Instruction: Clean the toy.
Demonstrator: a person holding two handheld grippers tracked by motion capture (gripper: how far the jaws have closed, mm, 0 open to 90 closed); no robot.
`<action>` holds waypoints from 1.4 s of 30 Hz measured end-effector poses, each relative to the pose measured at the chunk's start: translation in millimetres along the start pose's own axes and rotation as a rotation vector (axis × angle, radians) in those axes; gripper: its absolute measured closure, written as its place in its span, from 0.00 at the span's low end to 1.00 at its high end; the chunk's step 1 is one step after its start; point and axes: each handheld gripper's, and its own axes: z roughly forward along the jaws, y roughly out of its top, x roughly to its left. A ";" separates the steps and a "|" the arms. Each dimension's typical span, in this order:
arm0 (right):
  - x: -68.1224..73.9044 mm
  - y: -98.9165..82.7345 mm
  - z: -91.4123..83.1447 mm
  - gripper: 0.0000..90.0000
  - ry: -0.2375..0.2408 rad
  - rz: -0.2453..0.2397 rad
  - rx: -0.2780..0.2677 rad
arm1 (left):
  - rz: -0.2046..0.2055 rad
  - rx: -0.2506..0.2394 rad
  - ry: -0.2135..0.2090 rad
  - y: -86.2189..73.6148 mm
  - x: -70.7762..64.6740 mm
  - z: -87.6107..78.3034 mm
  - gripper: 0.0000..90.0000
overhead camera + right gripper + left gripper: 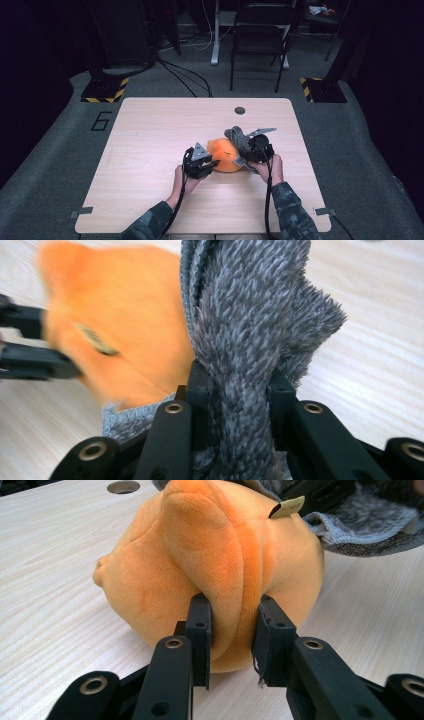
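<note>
item: person's forearms in camouflage sleeves [292, 212], entering from the near edge of the high view, one gripper in each hand.

item: left gripper [232, 630]. jaws drawn in narrow, pinching a raised fold of the orange plush toy [210, 565]; both pads press into the fabric. in the high view the left gripper [212, 163] sits at the toy's near-left side.

item: right gripper [240, 390]. jaws narrow, clamped on a bunched length of grey fuzzy cloth [250, 320], which rises between them. in the high view the right gripper [249, 154] is at the toy's right side, just beside it.

item: orange plush toy [225, 155]. rounded, soft, resting on the table a little right of centre, between the two grippers; a small tan tag [287, 507] on its upper side. the grey fuzzy cloth [240, 137] lies against its right and far side, touching it.

item: table [150, 135]. light wood top, round cable hole [240, 110] near the far edge.

item: floor beyond. grey carpet, black folding chair [262, 35], yellow-and-black striped bases [106, 90] left and right, loose cables.
</note>
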 end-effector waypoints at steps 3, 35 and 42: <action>-9.3 -5.0 3.8 0.79 -0.021 0.015 0.035 | -0.011 -0.003 -0.005 -0.6 1.0 0.1 0.80; 63.6 23.8 -17.1 0.80 0.072 -0.144 -0.085 | 0.034 -0.007 0.003 0.7 -3.9 -1.0 0.78; 60.1 22.0 -13.5 0.80 0.033 -0.145 -0.075 | 0.032 -0.007 -0.008 0.6 -3.6 -0.5 0.78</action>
